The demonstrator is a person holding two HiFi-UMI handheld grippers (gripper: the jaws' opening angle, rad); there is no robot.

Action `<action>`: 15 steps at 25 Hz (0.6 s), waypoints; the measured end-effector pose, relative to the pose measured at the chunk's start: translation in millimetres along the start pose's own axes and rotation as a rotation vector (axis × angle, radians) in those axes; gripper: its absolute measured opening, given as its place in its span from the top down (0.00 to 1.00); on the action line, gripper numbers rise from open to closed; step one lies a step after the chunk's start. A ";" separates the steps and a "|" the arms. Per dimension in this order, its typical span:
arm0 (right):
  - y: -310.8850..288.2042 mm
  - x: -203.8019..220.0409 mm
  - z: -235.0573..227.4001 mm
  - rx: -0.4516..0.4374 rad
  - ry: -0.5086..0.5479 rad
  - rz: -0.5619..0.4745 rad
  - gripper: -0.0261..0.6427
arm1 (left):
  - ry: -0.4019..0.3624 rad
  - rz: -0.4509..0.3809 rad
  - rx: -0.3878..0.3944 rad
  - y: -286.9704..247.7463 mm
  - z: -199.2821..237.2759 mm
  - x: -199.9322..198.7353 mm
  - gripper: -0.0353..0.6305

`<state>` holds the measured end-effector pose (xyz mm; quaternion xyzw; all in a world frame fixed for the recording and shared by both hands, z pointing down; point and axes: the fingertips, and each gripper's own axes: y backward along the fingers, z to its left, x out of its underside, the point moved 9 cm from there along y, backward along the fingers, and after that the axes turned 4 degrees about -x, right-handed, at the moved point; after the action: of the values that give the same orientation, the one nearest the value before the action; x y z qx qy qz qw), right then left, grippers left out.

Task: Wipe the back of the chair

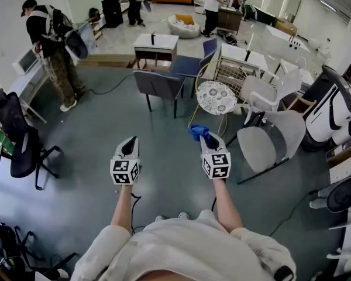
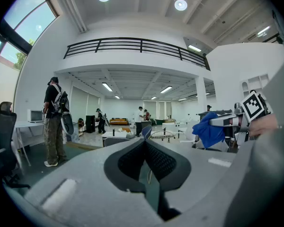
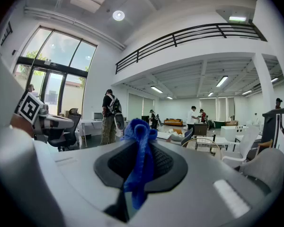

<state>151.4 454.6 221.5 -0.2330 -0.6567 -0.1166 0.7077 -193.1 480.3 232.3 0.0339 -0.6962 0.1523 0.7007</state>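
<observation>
A blue cloth is pinched in my right gripper, which is shut on it and held in the air above the grey floor. In the right gripper view the cloth bunches over the closed jaws and hangs down between them. My left gripper is beside it at the same height, shut with nothing in it. Just ahead of the right gripper stands a wire chair with a round patterned seat. A grey-blue chair is ahead left and a pale grey chair to the right. Neither gripper touches a chair.
A black office chair stands at the left. A person in dark clothes stands at the far left, others further back. Small tables sit behind the chairs. A white machine is at the right. A cable lies on the floor.
</observation>
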 end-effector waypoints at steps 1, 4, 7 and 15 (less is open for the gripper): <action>1.5 0.9 -1.4 0.003 0.000 -0.001 0.88 | 0.000 0.001 -0.001 0.9 -0.6 1.4 0.94; 4.4 2.1 -5.7 0.015 0.000 -0.003 0.88 | -0.001 0.001 -0.002 2.4 -0.9 3.1 0.94; 6.0 1.6 -11.0 0.025 0.002 -0.003 0.88 | 0.000 0.001 -0.004 2.2 -1.3 2.4 0.94; 9.8 4.0 -25.7 0.023 -0.013 -0.008 0.88 | -0.003 0.002 -0.015 -3.8 -11.1 -2.9 0.94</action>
<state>178.9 451.2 223.0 -0.2231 -0.6634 -0.1104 0.7056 -181.4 479.2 229.7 0.0283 -0.6985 0.1477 0.6997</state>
